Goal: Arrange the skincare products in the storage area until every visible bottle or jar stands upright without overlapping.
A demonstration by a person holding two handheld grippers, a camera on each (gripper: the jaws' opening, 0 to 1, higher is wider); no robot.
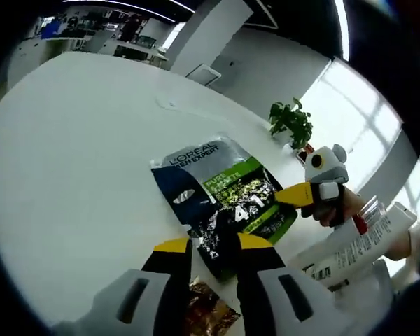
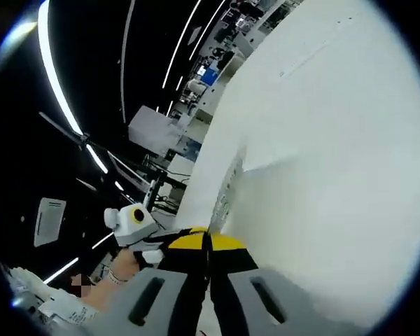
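A flat L'Oreal Men Expert pouch [image 1: 220,192], dark blue, silver and green, sits over the white table [image 1: 77,161]. My right gripper [image 1: 285,195] comes in from the right, its yellow jaw tip on the pouch's right edge. In the right gripper view the right gripper [image 2: 207,241] is shut on the pouch [image 2: 229,187], seen edge-on as a thin strip. My left gripper [image 1: 213,245] stands open, with the pouch's lower corner in the gap between its jaws. White tubes [image 1: 357,245] lie at the right.
A crinkled gold-brown packet [image 1: 206,308] lies under the left jaws. A potted plant [image 1: 292,124] stands at the table's far edge. A hand [image 1: 334,210] holds the right gripper. More white tubes [image 2: 56,301] show at the lower left in the right gripper view.
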